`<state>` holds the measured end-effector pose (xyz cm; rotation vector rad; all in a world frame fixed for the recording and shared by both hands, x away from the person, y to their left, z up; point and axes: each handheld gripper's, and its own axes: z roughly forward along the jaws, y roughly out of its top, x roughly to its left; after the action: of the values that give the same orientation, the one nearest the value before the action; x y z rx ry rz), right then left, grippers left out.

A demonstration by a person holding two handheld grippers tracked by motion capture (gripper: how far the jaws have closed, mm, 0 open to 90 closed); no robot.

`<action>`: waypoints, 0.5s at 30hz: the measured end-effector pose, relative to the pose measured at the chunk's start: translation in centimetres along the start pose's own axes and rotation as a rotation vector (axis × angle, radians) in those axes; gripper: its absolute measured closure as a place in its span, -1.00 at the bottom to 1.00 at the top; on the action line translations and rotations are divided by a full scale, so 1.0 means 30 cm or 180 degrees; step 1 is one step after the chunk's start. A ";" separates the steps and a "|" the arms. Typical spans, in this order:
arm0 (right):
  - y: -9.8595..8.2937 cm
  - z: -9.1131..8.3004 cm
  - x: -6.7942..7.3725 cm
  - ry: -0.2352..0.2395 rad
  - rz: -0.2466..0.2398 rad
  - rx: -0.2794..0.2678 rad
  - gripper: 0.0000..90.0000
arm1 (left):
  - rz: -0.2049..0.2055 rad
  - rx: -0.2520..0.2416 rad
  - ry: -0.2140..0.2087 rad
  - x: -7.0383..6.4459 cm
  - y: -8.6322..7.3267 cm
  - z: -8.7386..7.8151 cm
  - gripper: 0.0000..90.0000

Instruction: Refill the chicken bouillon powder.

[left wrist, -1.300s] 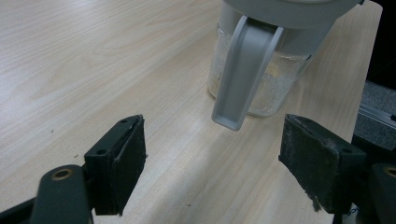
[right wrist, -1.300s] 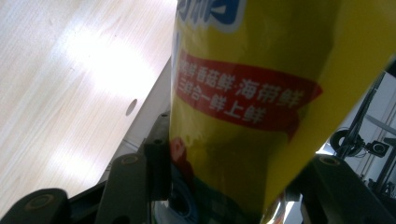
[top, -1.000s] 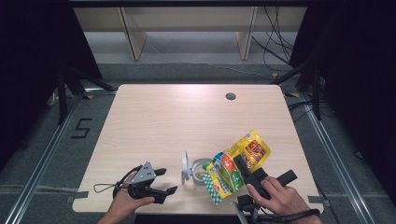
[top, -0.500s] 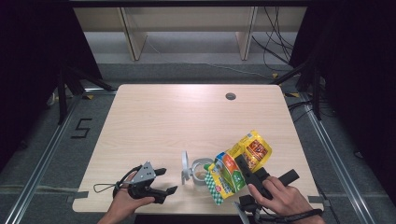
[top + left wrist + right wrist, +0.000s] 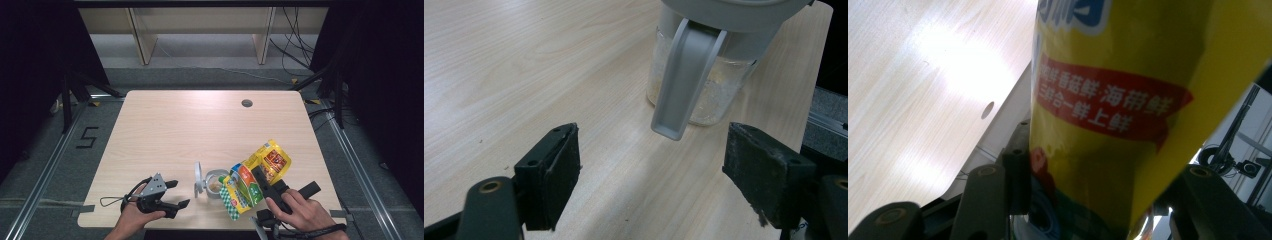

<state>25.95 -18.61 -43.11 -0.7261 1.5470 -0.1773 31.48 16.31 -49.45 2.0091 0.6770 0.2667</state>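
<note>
Left gripper view looks along two black jaws with rough, fuzzy pads, set wide apart with bare wood between them. Just past them stands a clear glass jar [image 5: 704,95] with pale crumbs clinging inside, its grey plastic lid [image 5: 734,12] on top and a grey clasp [image 5: 686,80] hanging down its side; the jar's top is cut off by the frame.

In the high view the left gripper [image 5: 172,195], black with a grey three-cornered plate, rests low near the table's front edge, a thin cable looping off behind it. The jar [image 5: 216,181] sits just to its right, lid swung open beside it.

The right gripper [image 5: 262,177] clamps a glossy yellow snack pouch [image 5: 255,177], tilted so its green end lies over the jar's far side. In the right gripper view the pouch [image 5: 1118,100] fills the gap between the jaws, its red banner printed with white characters; the jaws' tips are hidden behind it.

The table [image 5: 190,125] is pale, fine-grained wood with a round cable hole [image 5: 246,103] near its far edge.
</note>
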 end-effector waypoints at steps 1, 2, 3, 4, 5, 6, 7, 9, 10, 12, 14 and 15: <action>-0.001 0.000 -0.002 -0.0004 0.0007 -0.0003 0.17 | 0.0000 0.0000 0.0000 0.000 0.000 0.000 -0.51; -0.001 -0.001 -0.003 -0.0008 -0.0004 -0.0005 0.17 | -0.0003 -0.0010 -0.0019 0.001 0.000 0.000 -0.51; -0.002 -0.001 -0.003 -0.0004 -0.0013 0.0000 0.17 | 0.0000 0.0000 -0.0017 0.001 0.001 0.000 -0.51; -0.002 0.000 -0.003 0.0002 -0.0013 0.0001 0.17 | -0.0004 0.0000 -0.0016 0.001 0.000 0.000 -0.51; -0.002 0.000 -0.003 0.0001 -0.0010 -0.0002 0.17 | 0.0000 0.0005 0.0005 0.000 0.000 -0.001 -0.51; -0.003 0.000 -0.003 0.0003 -0.0011 -0.0006 0.17 | -0.0001 0.0008 0.0002 -0.001 0.000 -0.001 -0.51; -0.003 0.001 -0.002 0.0006 -0.0004 -0.0006 0.17 | -0.0057 0.0008 0.0008 -0.004 -0.001 -0.001 -0.51; -0.002 0.001 -0.002 0.0005 -0.0001 -0.0009 0.17 | -0.0058 0.0007 0.0007 -0.004 -0.001 0.000 -0.51; -0.002 0.001 -0.002 0.0004 0.0004 -0.0011 0.17 | -0.0003 0.0009 0.0002 -0.001 0.000 -0.001 -0.51; -0.001 0.001 -0.003 0.0003 0.0007 -0.0017 0.17 | -0.0003 0.0000 -0.0019 0.000 -0.001 0.001 -0.51; 0.000 0.002 -0.003 0.0003 0.0000 -0.0017 0.17 | -0.0072 0.0003 -0.0018 -0.004 -0.002 0.001 -0.51; 0.000 0.002 -0.004 0.0002 0.0001 -0.0016 0.17 | -0.0056 0.0013 0.0010 -0.005 -0.001 0.000 -0.51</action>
<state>26.00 -18.54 -43.02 -0.7297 1.5486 -0.1733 31.35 16.25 -49.46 2.0060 0.6975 0.2583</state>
